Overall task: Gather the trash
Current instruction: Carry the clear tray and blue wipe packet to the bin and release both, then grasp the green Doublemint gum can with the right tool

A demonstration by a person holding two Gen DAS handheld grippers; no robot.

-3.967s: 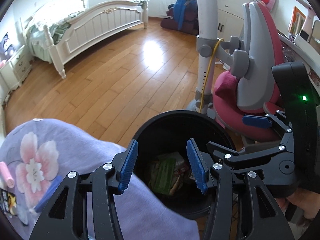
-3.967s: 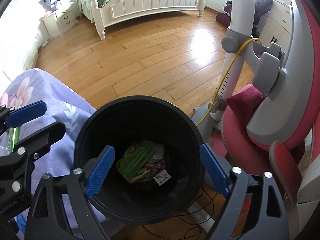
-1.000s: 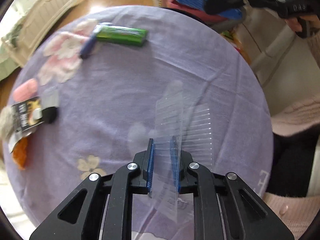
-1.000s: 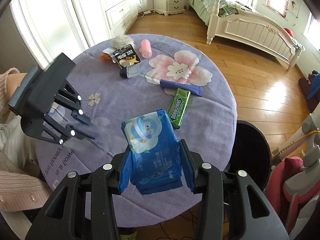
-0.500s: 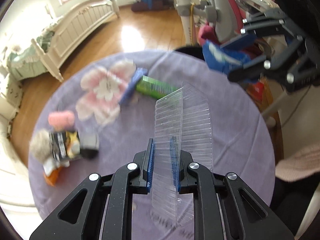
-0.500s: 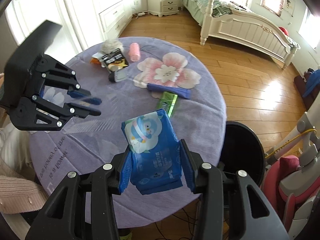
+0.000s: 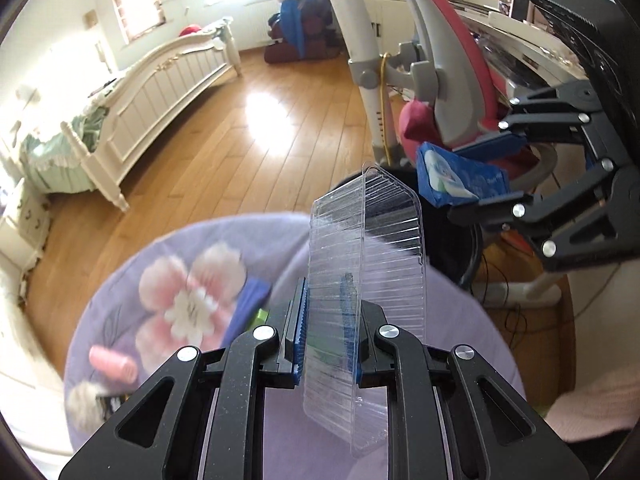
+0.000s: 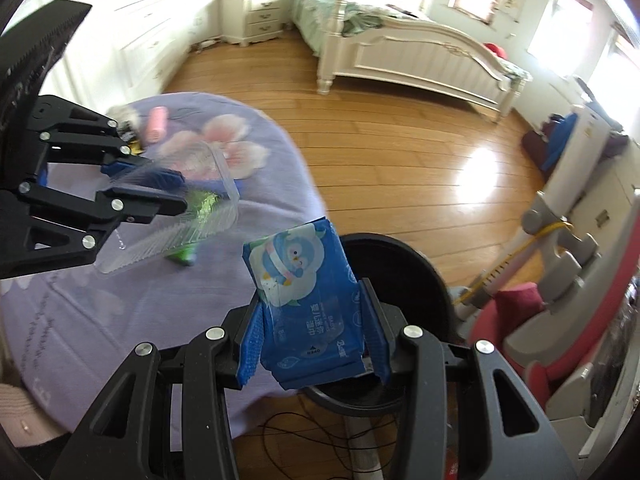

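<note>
the left tongs [image 7: 326, 320] were clamped nearly closed on a clear ribbed plastic tray [image 7: 364, 280], which stood on edge between the blue pads, raised above the round desk [image 7: 460, 340] with its lilac flowered cloth. the right tongs [image 8: 312, 340] stood partly open, gripping a blue wet-wipe packet [image 8: 308, 304] by its sides; the packet hung over the near rim of the black trash bin [image 8: 404, 264] beside the desk. on the cloth lay a green gum pack [image 8: 200, 204], a pink roll [image 8: 156, 124] and a blue wrapper [image 7: 248, 304], all blurred.
</note>
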